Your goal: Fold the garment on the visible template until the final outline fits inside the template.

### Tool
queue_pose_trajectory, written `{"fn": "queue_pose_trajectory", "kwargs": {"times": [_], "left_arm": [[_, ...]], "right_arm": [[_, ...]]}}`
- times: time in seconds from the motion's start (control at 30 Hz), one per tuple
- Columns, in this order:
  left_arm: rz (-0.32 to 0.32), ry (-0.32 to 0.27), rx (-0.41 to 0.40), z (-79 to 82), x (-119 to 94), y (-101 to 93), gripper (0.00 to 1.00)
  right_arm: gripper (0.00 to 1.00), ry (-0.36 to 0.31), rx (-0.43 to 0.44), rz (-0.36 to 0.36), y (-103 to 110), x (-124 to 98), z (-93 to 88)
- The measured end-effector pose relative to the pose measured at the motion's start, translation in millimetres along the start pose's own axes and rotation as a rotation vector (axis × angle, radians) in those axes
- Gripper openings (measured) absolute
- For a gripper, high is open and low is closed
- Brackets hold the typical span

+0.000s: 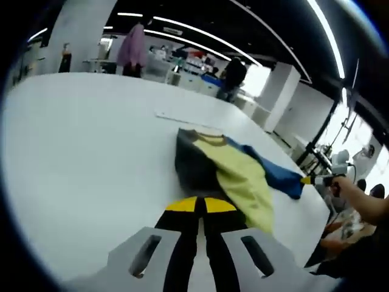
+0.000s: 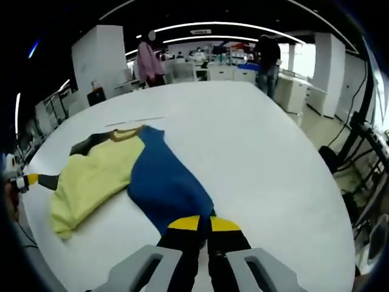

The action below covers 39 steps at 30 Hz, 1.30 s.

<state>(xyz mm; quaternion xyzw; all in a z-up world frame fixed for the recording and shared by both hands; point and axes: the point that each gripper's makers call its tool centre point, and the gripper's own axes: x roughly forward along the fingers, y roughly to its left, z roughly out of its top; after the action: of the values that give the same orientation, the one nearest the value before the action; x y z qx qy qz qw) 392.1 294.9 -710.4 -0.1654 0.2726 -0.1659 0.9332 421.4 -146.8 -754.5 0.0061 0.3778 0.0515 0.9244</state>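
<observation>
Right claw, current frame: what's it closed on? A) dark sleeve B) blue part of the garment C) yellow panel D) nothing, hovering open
B: in the right gripper view the right claw is shut at the near edge of the garment's blue part, with the yellow panel off to the side.

Yellow, blue and dark grey garment [image 2: 130,176] on a white table [image 2: 243,140].

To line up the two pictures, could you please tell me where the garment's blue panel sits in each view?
Left gripper view: the blue panel lies right of centre, on the far side of the yellow panel.
Right gripper view: it lies centre-low, just above the right tool.
Shared landmark: the garment's mustard collar.
</observation>
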Motion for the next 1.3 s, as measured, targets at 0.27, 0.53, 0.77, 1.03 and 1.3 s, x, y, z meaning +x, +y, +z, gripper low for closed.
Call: {"fn": "queue_pose_trajectory", "kwargs": {"times": [0.27,0.53,0.77,1.03,1.3], "left_arm": [[0.112,-0.048,-0.07,9.2,-21.5,41.3,0.0],[0.194,-0.057,-0.136,4.0,-34.5,74.8,0.0],[0.274,-0.06,-0.138,7.9,-41.8,104.9,0.0],[0.332,-0.052,-0.144,12.4,-39.7,138.8,0.0],[0.388,-0.012,-0.101,14.6,-38.4,161.5,0.0]], "right_arm": [[0.0,-0.001,-0.003,-0.036,-26.6,-1.2,9.2],[0.0,0.011,-0.003,-0.066,-44.0,1.5,10.1],[0.0,0.027,-0.008,-0.099,-64.8,6.3,10.8],[0.0,0.024,0.004,-0.126,-84.8,17.3,16.1],[0.0,0.054,0.003,-0.146,-99.6,26.2,15.7]]}}
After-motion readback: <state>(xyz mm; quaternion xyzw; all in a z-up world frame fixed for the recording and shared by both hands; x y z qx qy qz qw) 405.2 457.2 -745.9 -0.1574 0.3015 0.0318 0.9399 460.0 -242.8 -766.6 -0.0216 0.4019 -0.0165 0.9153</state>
